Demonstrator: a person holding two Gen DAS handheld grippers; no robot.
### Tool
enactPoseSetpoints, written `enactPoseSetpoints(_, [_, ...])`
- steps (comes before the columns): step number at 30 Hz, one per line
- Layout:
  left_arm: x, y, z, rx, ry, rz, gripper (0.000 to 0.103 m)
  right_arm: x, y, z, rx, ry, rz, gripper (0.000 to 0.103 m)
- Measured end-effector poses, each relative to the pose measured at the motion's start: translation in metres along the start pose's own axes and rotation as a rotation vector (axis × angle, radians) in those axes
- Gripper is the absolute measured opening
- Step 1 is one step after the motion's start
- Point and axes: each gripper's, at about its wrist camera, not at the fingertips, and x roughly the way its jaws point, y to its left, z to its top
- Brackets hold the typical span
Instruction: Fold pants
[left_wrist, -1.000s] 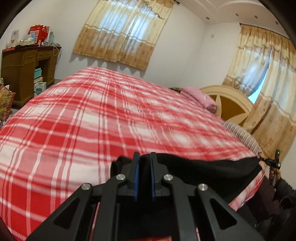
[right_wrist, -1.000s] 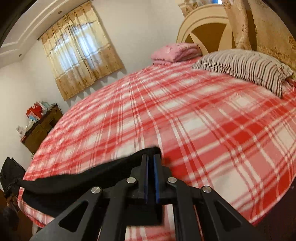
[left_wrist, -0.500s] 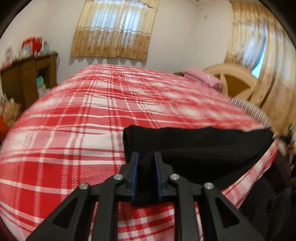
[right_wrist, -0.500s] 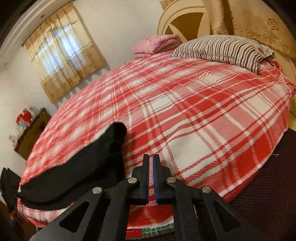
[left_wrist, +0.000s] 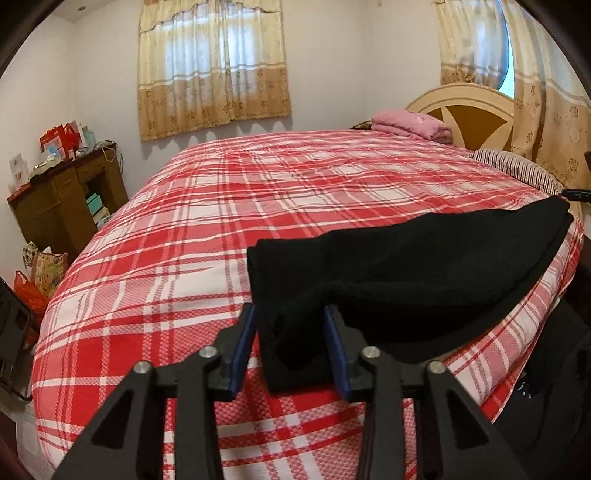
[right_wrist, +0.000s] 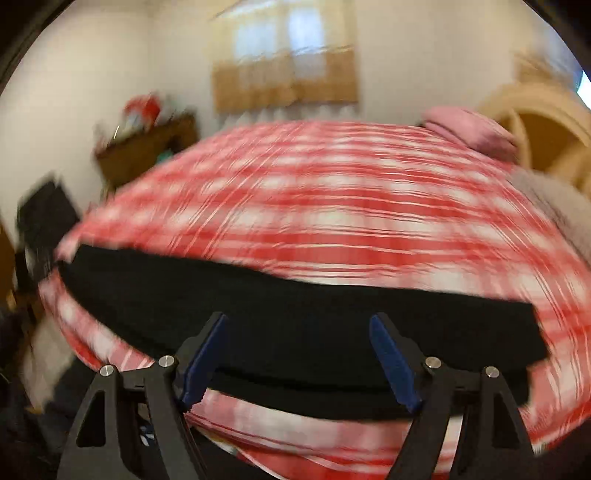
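Plaid bed (left_wrist: 221, 221), black pants (left_wrist: 406, 266) on it, pink blanket (left_wrist: 410, 123)

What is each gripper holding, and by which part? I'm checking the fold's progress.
Nothing is firmly held. A bunched corner of the black pants sits between the left gripper pads, which look slack. The right gripper is opening over the pants, gripping nothing.

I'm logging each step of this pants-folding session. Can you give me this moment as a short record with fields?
surface: bed with red plaid cover
garment: black pants, lying flat near the bed's front edge
left gripper: jaws slightly apart, pants fabric bunched between them
right gripper: jaws opening, wide apart over the pants, gripping nothing
view quality: right wrist view motion-blurred
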Motion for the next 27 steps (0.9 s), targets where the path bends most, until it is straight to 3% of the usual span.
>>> enactPoseSetpoints(1, [0.0, 0.0, 0.0, 0.0, 0.002, -0.006, 0.023, 0.012, 0.021, 0.003, -0.036, 0.018, 0.034, 0.079])
enactPoseSetpoints(3, [-0.001, -0.003, -0.002, 0.018, -0.008, 0.006, 0.02, 0.038, 0.069, 0.006, -0.126, 0.063, 0.108, 0.058])
enactPoseSetpoints(5, [-0.003, -0.004, -0.002, 0.023, -0.02, 0.004, 0.015, 0.056, 0.104, 0.006, -0.21, 0.076, 0.137, 0.05])
enactPoseSetpoints(12, [-0.008, -0.004, 0.006, 0.009, -0.057, -0.015, 0.012, 0.109, 0.201, -0.009, -0.393, 0.122, 0.252, 0.049])
enactPoseSetpoints(20, [-0.003, 0.0, 0.009, -0.018, -0.058, -0.037, 0.012, 0.136, 0.214, -0.019, -0.484, 0.153, 0.163, 0.045])
enactPoseSetpoints(22, [-0.001, 0.0, 0.008, -0.02, -0.054, -0.036, 0.012, 0.134, 0.217, -0.022, -0.516, 0.144, 0.152, 0.037])
enactPoseSetpoints(26, [0.0, 0.0, 0.009, -0.019, -0.057, -0.03, 0.011, 0.134, 0.227, -0.024, -0.576, 0.126, 0.097, 0.006])
enactPoseSetpoints(27, [0.0, -0.001, 0.01, -0.014, -0.059, -0.03, 0.009, 0.133, 0.228, -0.022, -0.576, 0.122, 0.101, 0.003])
